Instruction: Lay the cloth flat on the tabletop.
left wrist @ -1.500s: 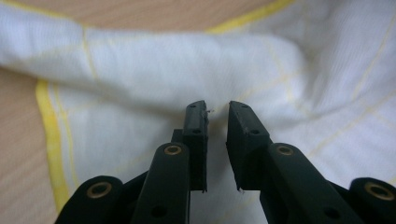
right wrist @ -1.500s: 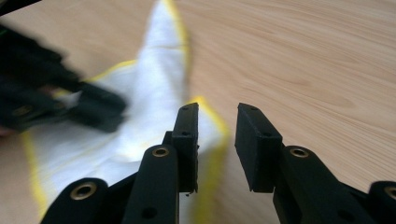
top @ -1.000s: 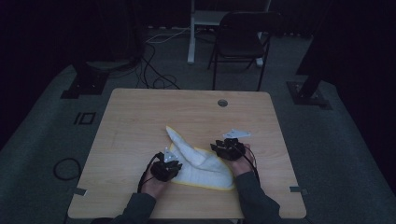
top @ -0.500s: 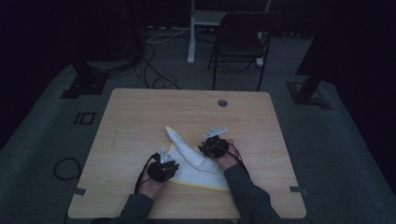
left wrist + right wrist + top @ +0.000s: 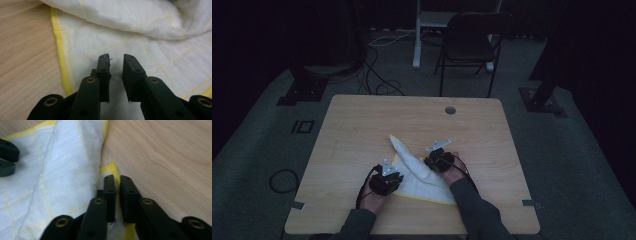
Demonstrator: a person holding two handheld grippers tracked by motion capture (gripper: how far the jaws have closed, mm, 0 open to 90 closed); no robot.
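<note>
1. Your right tool has just been closing, and its jaws now pinch the yellow hem of the cloth.
2. Your left tool stands narrowly parted over the cloth, gripping nothing.
3. The cloth lies half folded near the desk's front edge.

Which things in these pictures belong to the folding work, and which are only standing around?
In use:
- white cloth with yellow edge, partly folded on the wooden table
- left hand-held gripper, jaws apart over the cloth
- right hand-held gripper, jaws just closed onto the cloth's yellow edge

Not in use:
- black chair behind the table
- cables on the floor
</note>
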